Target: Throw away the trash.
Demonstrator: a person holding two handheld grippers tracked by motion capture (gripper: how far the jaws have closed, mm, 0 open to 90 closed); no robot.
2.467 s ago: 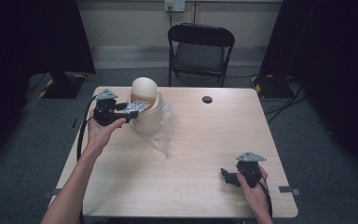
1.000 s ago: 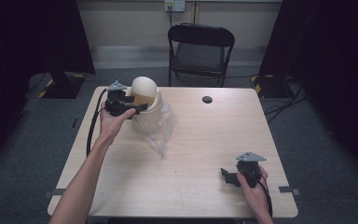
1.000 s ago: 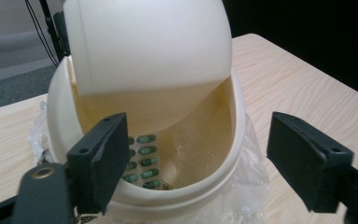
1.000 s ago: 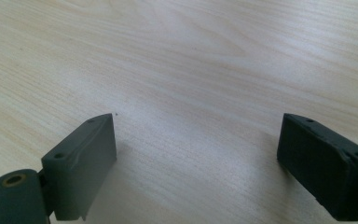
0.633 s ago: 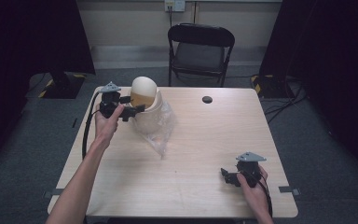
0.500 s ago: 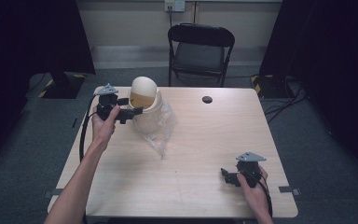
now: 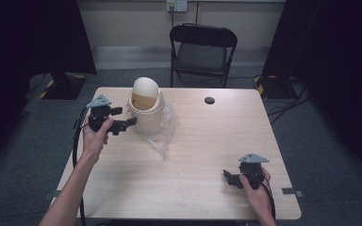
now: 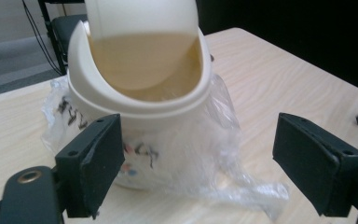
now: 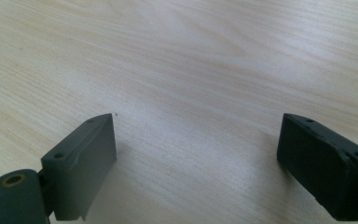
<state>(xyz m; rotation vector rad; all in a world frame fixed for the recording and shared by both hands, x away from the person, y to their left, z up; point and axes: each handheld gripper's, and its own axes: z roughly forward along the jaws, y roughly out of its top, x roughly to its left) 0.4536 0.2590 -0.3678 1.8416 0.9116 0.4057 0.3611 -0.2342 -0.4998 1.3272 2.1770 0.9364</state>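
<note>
Left gripper view: small cream bin point(image 8: 137, 100) with a swing lid point(image 8: 142, 42) tipped inward stands straight ahead of the left gripper point(image 8: 214, 168), centred between its fingers point(image 8: 95, 163), which are spread wide with nothing between them. A clear plastic liner point(image 8: 205, 154) hangs out from under the rim, bunched round the body and trailing onto the worktop point(image 8: 270, 70) toward the right-hand finger. The liner is close to the fingers, apparently not touching.

Step in hand, as judged: approach to take hold of the bin or its liner. To do it well, decide which first. For the bin body, the fingers look barely wide enough, so come in level and low, below the rim, and expect film to be trapped against the wall. For the liner, aim at the loose trailing fold, close on a bunched part, pull gently; the light bin may slide or tip.

High view: bin point(image 7: 147, 110) sits at the far left of the worktop point(image 7: 207, 155), left gripper point(image 7: 122, 125) just beside it, right gripper point(image 7: 231, 178) well apart at the near right corner, plus a small dark disc point(image 7: 209, 100) and a chair point(image 7: 202, 47) beyond.

Right gripper view: right gripper point(image 9: 196, 154) with fingers spread, bare wood between.
</note>
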